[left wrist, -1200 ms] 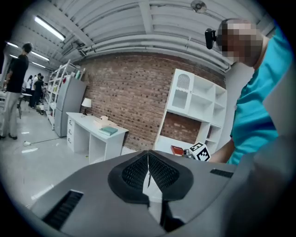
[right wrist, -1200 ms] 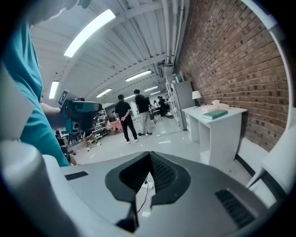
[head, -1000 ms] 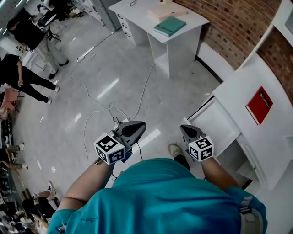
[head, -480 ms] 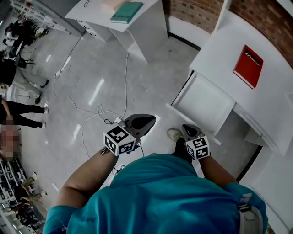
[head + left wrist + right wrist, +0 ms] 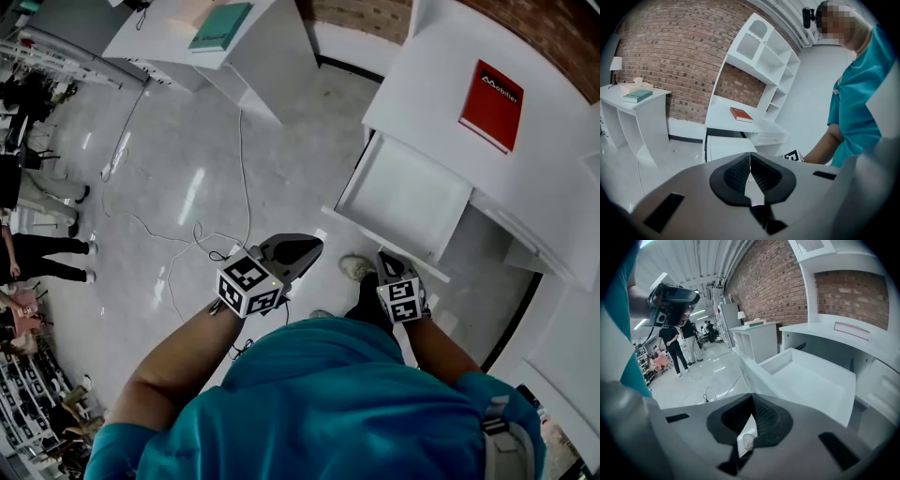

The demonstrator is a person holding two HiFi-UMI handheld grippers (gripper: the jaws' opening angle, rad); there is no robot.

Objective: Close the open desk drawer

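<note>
The open white drawer (image 5: 405, 197) sticks out of the white desk (image 5: 441, 103) toward me, and its tray holds nothing. A red book (image 5: 490, 92) lies on the desktop. My left gripper (image 5: 313, 247) hangs over the floor, left of and below the drawer's front corner, jaws shut and holding nothing. My right gripper (image 5: 385, 256) is just in front of the drawer's front panel, also shut with nothing in it. In the right gripper view the drawer (image 5: 813, 380) lies close ahead, past the right gripper (image 5: 753, 394). The left gripper view shows the drawer (image 5: 723, 146) farther off, beyond the left gripper (image 5: 750, 153).
A second white desk (image 5: 272, 56) with a teal book (image 5: 220, 26) stands at the far left. Cables (image 5: 187, 234) trail over the glossy floor. People (image 5: 37, 248) stand at the left edge. My shoe (image 5: 356, 267) is below the drawer. A white shelf unit (image 5: 759, 51) rises over the desk.
I have stepped closer and turned toward the desk, so the drawer now lies nearer to the right gripper. Both grippers stay shut and keep their pose in front of me.
</note>
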